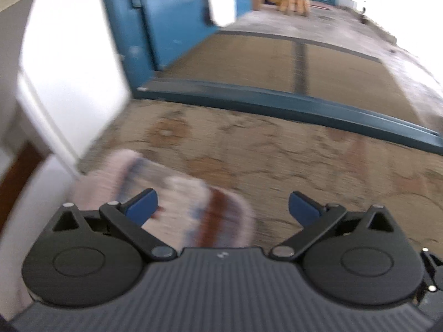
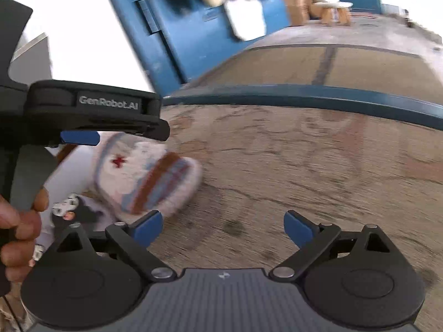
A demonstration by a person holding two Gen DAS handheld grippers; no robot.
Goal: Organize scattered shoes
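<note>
A pale pink slipper (image 1: 191, 207) with brown and blue stripes lies on the patterned floor, blurred, just ahead of my left gripper (image 1: 223, 210), partly between its blue pads. That gripper is open and holds nothing. In the right wrist view the same slipper (image 2: 149, 177) lies left of centre, beside the white cabinet. My right gripper (image 2: 223, 228) is open over bare floor, with the slipper just off its left fingertip (image 2: 148, 227). The left gripper's body (image 2: 94, 108) shows from the side at the left, held by a hand (image 2: 19, 229). A small black-and-white item (image 2: 74, 210) lies below the slipper.
A white cabinet (image 1: 69, 83) stands at the left. A blue door (image 1: 171, 22) and a blue threshold strip (image 1: 277, 102) cross ahead, with a brown mat (image 1: 277, 63) beyond. A wooden stool (image 1: 295, 1) stands far back. Open patterned floor (image 2: 318, 171) spreads to the right.
</note>
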